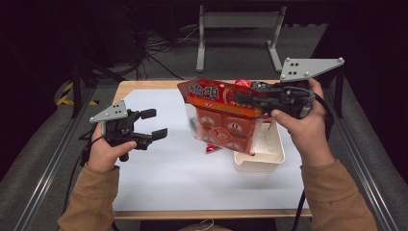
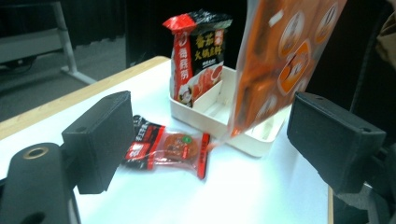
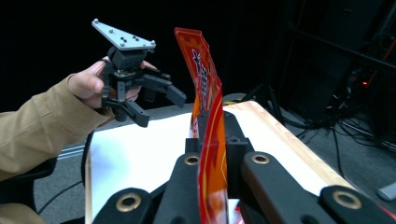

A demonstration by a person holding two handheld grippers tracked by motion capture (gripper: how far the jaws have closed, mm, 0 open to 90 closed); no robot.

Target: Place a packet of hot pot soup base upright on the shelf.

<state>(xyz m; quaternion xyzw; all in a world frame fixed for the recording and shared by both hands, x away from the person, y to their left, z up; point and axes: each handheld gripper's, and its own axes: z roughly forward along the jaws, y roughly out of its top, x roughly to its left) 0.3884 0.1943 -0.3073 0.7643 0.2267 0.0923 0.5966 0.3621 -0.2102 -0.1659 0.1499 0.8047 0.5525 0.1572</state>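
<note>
While the table (image 1: pixel 159 183) with its white mat takes up most of the scene, the bit that matters is the big orange bag (image 1: pixel 223 118) hanging above the near end of the white tray (image 1: pixel 260 161). Right gripper (image 1: pixel 255 99) has its jaws clamped tight on the bag's top edge, so the long axis runs straight down, bottom edge just over the tray. My guess is it goes in next to the red-and-black packet (image 2: pixel 198 58) already standing upright in the far compartment. Left gripper (image 1: pixel 153 124) hangs well off to the left, jaws wide apart and holding nothing, so the right one is obviously nearer. One small sachet (image 2: pixel 168 149) lies flat on the mat just beside the tray, under the bag, and the tray's divider (image 2: pixel 208 95) could catch the bag going in.
</note>
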